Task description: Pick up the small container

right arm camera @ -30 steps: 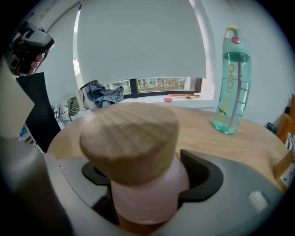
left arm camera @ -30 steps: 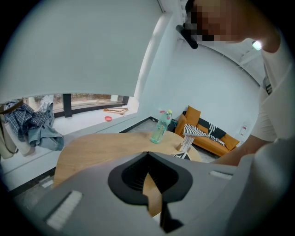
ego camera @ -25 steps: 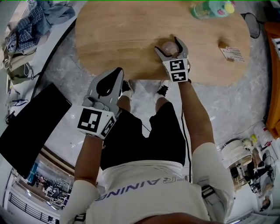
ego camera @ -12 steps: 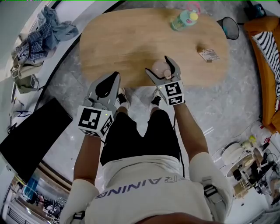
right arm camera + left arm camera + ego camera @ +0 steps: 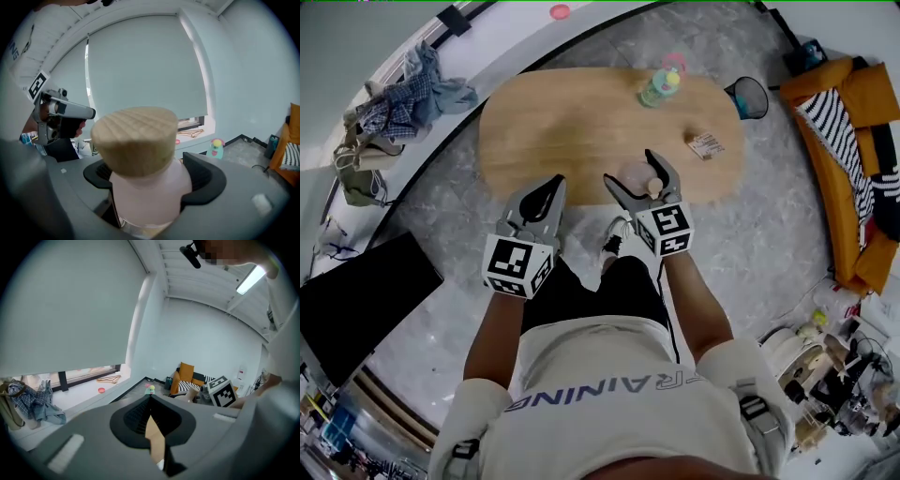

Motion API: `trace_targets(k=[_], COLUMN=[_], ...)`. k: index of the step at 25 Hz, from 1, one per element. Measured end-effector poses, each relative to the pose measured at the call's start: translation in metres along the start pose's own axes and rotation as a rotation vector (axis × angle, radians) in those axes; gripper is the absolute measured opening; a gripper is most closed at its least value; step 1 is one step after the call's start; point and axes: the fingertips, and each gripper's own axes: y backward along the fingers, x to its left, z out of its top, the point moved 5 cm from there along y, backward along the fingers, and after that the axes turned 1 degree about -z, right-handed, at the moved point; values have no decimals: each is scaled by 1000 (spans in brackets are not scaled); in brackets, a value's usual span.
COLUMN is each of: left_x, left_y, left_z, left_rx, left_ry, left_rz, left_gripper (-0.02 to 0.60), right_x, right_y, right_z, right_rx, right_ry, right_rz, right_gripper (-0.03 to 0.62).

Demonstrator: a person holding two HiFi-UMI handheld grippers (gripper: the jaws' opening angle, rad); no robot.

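The small container [image 5: 636, 175] is a pale pink jar with a round wooden lid [image 5: 136, 138]. My right gripper [image 5: 633, 172] is shut on it, with the jaws pressed against the jar's two sides. The jar hangs high above the near edge of the wooden table [image 5: 562, 122]. In the right gripper view the pink body [image 5: 147, 187] fills the space between the jaws, lid upward. My left gripper [image 5: 549, 190] is beside it on the left at about the same height. Its jaws meet at the tips with nothing between them [image 5: 151, 399].
On the table's far side stands a green bottle [image 5: 660, 86], and a small printed card [image 5: 706, 144] lies at its right end. A black wire basket [image 5: 751, 96] and an orange sofa [image 5: 848, 131] are to the right. Clothes [image 5: 412, 94] lie heaped at far left, with a black panel [image 5: 356, 300] on the floor.
Both grippers have risen well above the table, the right one carrying the pink jar with it. The table and floor now look smaller and farther below.
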Motion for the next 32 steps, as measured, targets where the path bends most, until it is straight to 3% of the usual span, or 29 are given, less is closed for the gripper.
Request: trace_targets(k=[8, 17, 27, 32], left_x=[-11, -32, -52, -56], left_y=[38, 62, 73, 73], left_z=[58, 92, 128, 136], left_rx=[-82, -154, -208, -216], left_ry=[-34, -44, -90, -92], left_rz=[-1, -41, -111, -117], left_gripper=[0, 0, 0, 0], right_x=[17, 36, 43, 46], right_y=[67, 114, 149, 154], right_z=[85, 146, 191, 202], right_rx=[-91, -173, -300, -314], right_ry=[-6, 51, 66, 71], right_rz=[4, 1, -44, -2], right_gripper=[431, 431, 433, 434])
